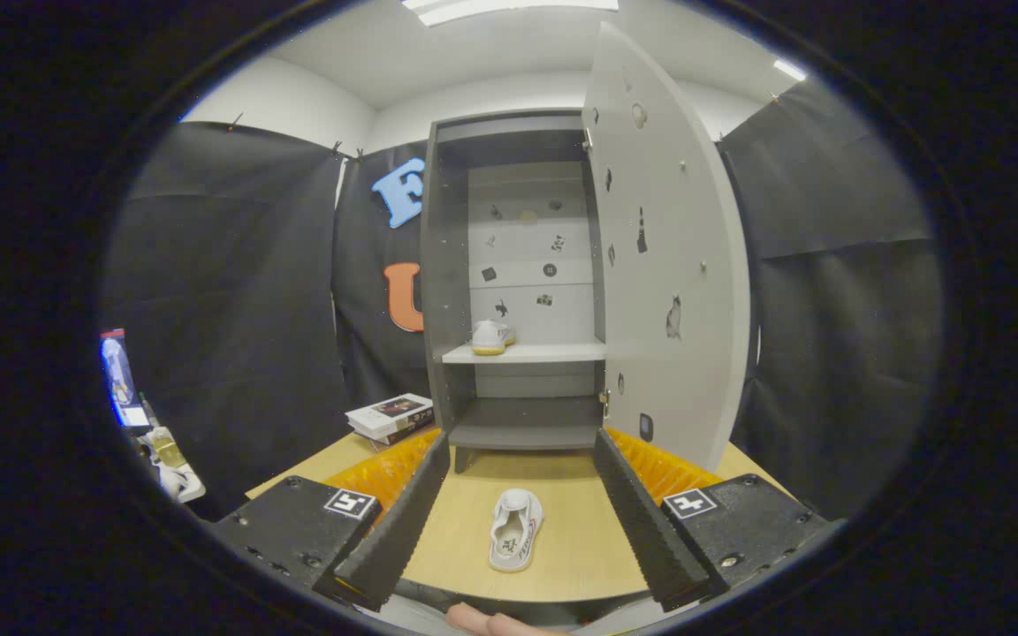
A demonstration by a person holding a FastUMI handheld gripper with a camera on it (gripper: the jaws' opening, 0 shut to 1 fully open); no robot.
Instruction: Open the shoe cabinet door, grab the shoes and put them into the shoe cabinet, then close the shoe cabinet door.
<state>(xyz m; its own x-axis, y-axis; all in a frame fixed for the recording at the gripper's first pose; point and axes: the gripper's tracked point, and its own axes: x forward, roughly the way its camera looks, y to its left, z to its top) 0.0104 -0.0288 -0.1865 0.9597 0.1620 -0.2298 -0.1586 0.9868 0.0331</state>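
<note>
We've got the black two-finger gripper [518, 521] spread wide, holding nothing, with 1 white canvas sneaker [515, 528] on the light wooden table [580, 548] between its fingers. The grey shoe cabinet [518, 283] stands open, another sneaker [492, 336] shelved. Closing off-centre could just shove the shoe sideways.

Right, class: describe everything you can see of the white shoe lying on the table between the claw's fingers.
The white shoe is a low sneaker, seemingly canvas, with a pale sole edge and a small coloured mark on its side. It lies alone on the wooden table, opening upward, lengthwise towards the open shoe cabinet. It sits between the open claw fingers, touching neither. Its partner already rests on the cabinet's white shelf.
</note>
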